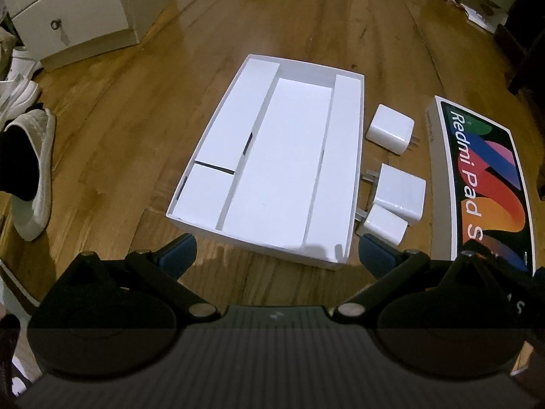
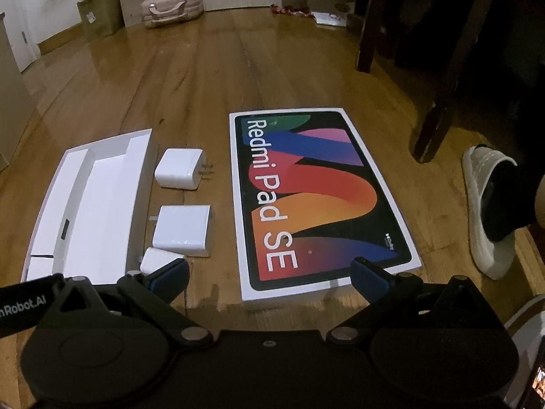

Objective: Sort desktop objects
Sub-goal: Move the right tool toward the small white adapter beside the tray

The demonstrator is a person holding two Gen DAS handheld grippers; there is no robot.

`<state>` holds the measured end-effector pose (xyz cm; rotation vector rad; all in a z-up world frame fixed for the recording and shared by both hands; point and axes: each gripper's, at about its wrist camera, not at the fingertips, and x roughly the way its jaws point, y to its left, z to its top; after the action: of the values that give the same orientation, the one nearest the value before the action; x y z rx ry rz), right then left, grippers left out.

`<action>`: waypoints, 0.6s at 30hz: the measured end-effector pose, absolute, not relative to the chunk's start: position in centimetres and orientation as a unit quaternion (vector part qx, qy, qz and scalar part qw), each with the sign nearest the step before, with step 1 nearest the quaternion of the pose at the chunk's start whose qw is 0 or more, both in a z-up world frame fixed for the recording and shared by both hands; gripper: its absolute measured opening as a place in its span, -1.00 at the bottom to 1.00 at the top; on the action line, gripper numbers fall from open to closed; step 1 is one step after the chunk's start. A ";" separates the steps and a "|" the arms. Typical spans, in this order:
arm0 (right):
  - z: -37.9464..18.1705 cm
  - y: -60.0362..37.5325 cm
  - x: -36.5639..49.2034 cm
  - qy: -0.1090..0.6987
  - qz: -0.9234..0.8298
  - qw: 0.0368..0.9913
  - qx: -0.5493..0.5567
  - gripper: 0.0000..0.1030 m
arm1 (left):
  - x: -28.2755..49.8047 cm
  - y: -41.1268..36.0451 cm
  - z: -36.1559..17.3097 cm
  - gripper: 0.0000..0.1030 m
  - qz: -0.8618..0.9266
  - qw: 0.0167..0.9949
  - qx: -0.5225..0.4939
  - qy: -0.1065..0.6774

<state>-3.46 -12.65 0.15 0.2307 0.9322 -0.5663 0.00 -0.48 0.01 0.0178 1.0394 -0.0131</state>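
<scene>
Wooden floor (image 1: 136,136): chargers (image 1: 400,192) beyond left gripper (image 1: 277,255)

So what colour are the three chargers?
All three chargers are plain white, clearest in the right wrist view.

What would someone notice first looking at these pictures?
The colourful Redmi Pad SE box lid lying flat on the wooden floor stands out. Left of it sit three white chargers in a row, then the open white box tray, empty.
</scene>
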 end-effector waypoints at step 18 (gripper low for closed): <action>0.3 -14.2 -3.9 0.421 -0.290 0.853 0.108 0.98 | -0.4 -1.4 0.8 1.00 -0.069 0.870 0.019 0.487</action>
<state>-3.94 -14.22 0.34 0.2262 0.8849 -0.6110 -0.45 -1.38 0.83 0.0403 1.0183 -0.1451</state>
